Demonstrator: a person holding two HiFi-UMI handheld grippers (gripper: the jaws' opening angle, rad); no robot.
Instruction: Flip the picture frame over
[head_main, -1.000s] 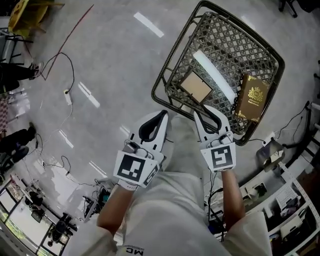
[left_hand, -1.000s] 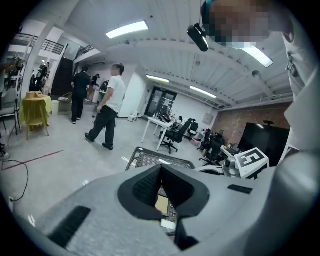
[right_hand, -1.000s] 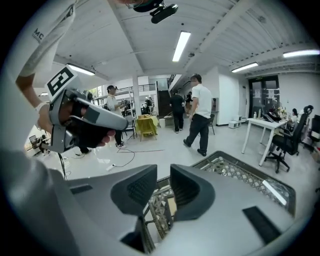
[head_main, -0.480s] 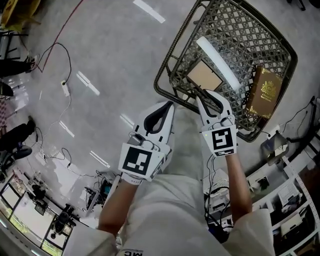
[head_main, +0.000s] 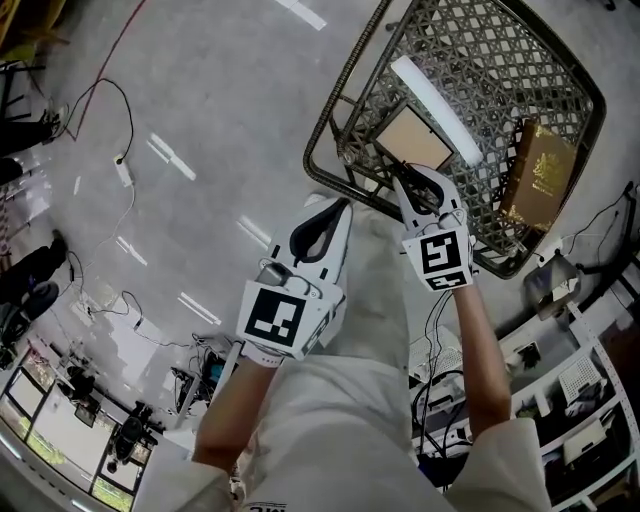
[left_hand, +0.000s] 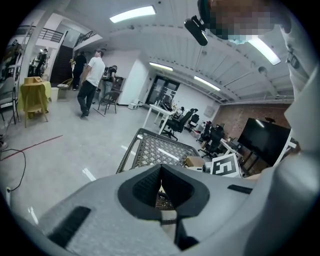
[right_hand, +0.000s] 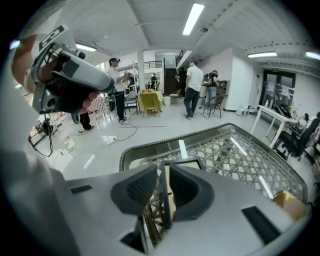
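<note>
I'm clamping the right gripper (head_main: 405, 180) on the near edge of the picture frame (head_main: 415, 145), which is lying flat on the lattice table (head_main: 330, 110), well apart from the gold-printed book (head_main: 545, 170). I'm holding the left gripper (head_main: 343, 205) clenched on nothing, just off the table's near rim.

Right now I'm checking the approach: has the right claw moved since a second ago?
Yes: the right claw advanced from the basket's near rim onto the picture frame's edge.
</note>
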